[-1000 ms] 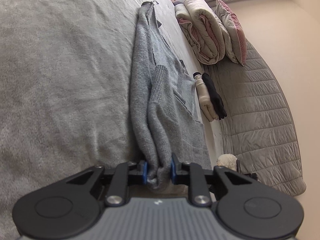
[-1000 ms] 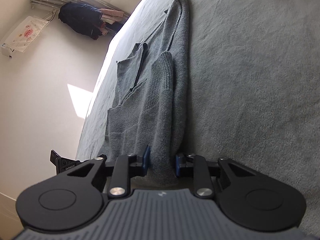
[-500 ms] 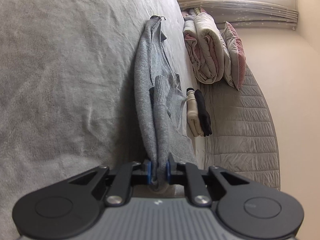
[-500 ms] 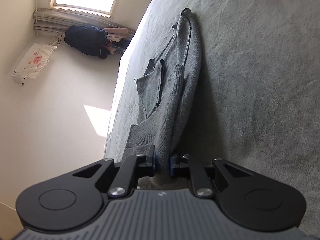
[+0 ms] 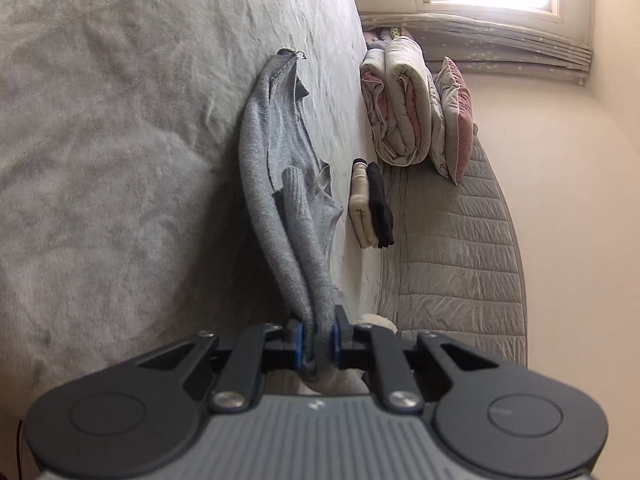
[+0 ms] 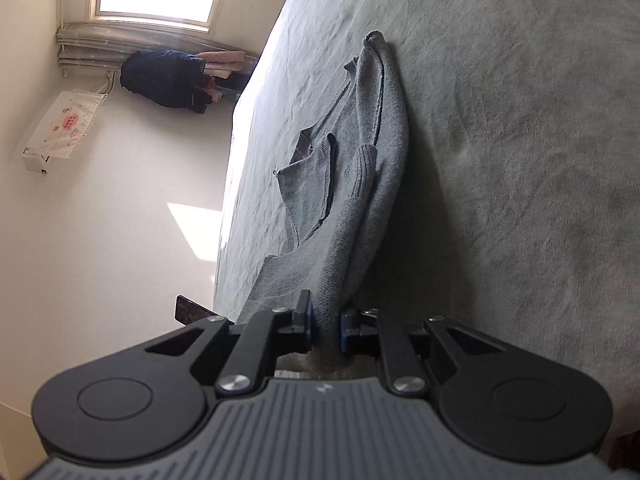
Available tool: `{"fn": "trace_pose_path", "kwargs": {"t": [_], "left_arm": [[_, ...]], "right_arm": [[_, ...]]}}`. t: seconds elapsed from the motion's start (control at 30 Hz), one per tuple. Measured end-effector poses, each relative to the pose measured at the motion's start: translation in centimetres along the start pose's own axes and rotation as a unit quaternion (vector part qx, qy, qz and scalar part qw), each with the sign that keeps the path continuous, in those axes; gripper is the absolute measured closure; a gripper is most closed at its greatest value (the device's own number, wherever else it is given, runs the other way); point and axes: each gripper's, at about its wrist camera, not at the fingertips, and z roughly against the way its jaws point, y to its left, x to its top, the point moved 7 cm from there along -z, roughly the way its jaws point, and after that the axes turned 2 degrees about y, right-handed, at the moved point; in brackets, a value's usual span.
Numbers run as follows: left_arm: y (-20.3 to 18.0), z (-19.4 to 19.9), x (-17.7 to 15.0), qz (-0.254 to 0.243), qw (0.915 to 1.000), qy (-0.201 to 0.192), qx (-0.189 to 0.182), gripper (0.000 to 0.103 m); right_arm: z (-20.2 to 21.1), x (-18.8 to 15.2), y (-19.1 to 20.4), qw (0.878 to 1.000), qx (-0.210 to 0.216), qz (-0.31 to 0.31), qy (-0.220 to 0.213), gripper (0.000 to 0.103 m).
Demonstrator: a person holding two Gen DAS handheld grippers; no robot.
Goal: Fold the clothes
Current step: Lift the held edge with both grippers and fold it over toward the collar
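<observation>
A grey knitted sweater (image 5: 276,184) stretches away from my left gripper (image 5: 316,342), which is shut on a bunched edge of it. Its near part hangs lifted off the grey blanket, while the far end still rests on the bed. A ribbed sleeve cuff (image 5: 294,188) lies folded on top. In the right wrist view the same sweater (image 6: 360,200) runs up from my right gripper (image 6: 326,330), also shut on a gathered edge of the knit. Neither gripper shows in the other's view.
The bed is covered by a grey plush blanket (image 5: 100,160). Folded cream and black clothes (image 5: 370,204) lie by the bed's edge, with rolled quilts (image 5: 400,100) and a pink pillow (image 5: 456,120) beyond. A dark jacket (image 6: 164,80) hangs under the window.
Both grippers have closed tighter on the sweater's edge and lifted it, rolling as they rose. The sweater now hangs narrower and more stretched, and more of the window shows in both views.
</observation>
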Motion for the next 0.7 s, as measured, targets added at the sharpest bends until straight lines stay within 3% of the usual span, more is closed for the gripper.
{"fn": "trace_pose_path", "kwargs": {"t": [0.23, 0.37, 0.7], "left_arm": [[1.8, 2.8, -5.3, 0.049, 0.9982, -0.006, -0.033, 0.090], [2.9, 2.9, -5.8, 0.096, 0.9935, -0.019, -0.057, 0.090], [0.6, 0.5, -2.5, 0.171, 0.9775, -0.041, -0.116, 0.089]], "right_arm": [[1.6, -2.8, 0.8, 1.000, 0.015, 0.000, -0.012, 0.087], [1.9, -3.4, 0.8, 1.000, 0.023, -0.013, -0.016, 0.086], [0.8, -0.2, 1.5, 0.996, 0.055, -0.063, -0.035, 0.086]]}}
